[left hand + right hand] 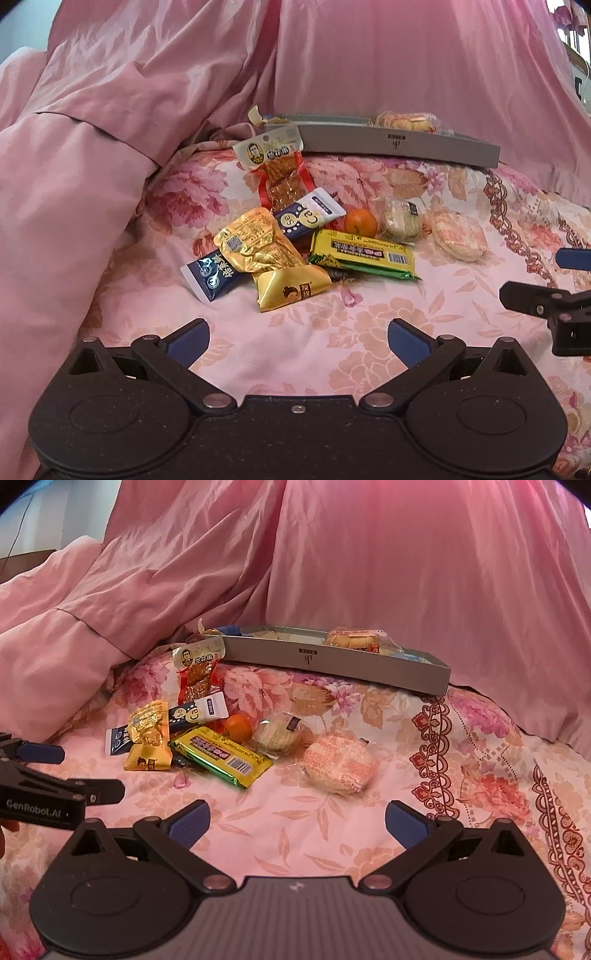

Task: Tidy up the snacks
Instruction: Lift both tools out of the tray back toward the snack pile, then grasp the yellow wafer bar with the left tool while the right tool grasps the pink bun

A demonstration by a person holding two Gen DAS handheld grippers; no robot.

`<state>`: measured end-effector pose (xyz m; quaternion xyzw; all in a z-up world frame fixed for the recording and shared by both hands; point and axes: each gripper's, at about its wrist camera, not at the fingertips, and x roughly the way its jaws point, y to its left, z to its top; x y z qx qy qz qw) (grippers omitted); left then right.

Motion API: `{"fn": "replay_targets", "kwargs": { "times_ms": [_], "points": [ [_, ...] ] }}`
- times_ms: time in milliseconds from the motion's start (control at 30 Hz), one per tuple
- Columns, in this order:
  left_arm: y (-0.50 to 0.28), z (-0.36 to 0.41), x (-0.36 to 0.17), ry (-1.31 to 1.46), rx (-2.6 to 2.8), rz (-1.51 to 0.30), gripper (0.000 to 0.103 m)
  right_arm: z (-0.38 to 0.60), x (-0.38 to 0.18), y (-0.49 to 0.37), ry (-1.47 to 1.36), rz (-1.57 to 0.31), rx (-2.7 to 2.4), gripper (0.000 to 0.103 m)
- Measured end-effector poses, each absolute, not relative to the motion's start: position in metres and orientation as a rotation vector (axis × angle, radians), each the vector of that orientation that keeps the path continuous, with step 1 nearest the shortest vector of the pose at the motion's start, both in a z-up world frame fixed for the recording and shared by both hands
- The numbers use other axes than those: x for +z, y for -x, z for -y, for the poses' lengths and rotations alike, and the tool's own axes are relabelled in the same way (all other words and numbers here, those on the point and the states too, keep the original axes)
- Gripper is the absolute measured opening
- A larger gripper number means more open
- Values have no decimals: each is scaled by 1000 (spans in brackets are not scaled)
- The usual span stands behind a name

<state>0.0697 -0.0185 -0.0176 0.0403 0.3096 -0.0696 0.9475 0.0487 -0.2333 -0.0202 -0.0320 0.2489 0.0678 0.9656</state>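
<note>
A heap of snacks lies on the floral bedspread: two gold packets (258,245) (291,288), a navy and white packet (310,218), a yellow-green bar (364,253) (221,757), a small orange (361,221) (239,726), a red tofu-strip pack (277,166) (195,672) and two clear-wrapped round cakes (458,236) (338,764) (402,220). Behind them a flat grey box (399,147) (332,661) holds a wrapped cake (351,638). My left gripper (297,338) is open and empty, just short of the heap. My right gripper (297,821) is open and empty, near the pinkish cake.
A pink quilt (92,166) is bunched along the left, and pink pillows (424,572) rise behind the box. The floral bedspread (480,757) stretches right of the heap. The other gripper shows at each view's side edge.
</note>
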Motion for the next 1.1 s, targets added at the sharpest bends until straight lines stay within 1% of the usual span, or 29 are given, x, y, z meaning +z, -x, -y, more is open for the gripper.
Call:
{"fn": "replay_targets", "kwargs": {
  "times_ms": [200, 300, 400, 533, 833, 1100],
  "points": [
    [-85, 22, -20, -74, -186, -662, 102, 238, -29, -64, 54, -517, 146, 103],
    [-99, 31, -19, -127, -275, -647, 102, 243, -31, -75, 79, -509, 167, 103],
    [-120, 40, -16, -193, -360, -634, 102, 255, -29, -95, 118, -494, 251, 103],
    [-149, 44, -14, -193, -446, -656, 102, 269, -28, -131, 211, -483, 342, 103],
    [-205, 71, -14, -335, -709, -670, 102, 277, -37, -185, 280, -573, 498, 103],
    [-240, 77, -24, -406, -848, -795, 102, 272, -49, -204, 366, -614, 522, 103]
  ]
}}
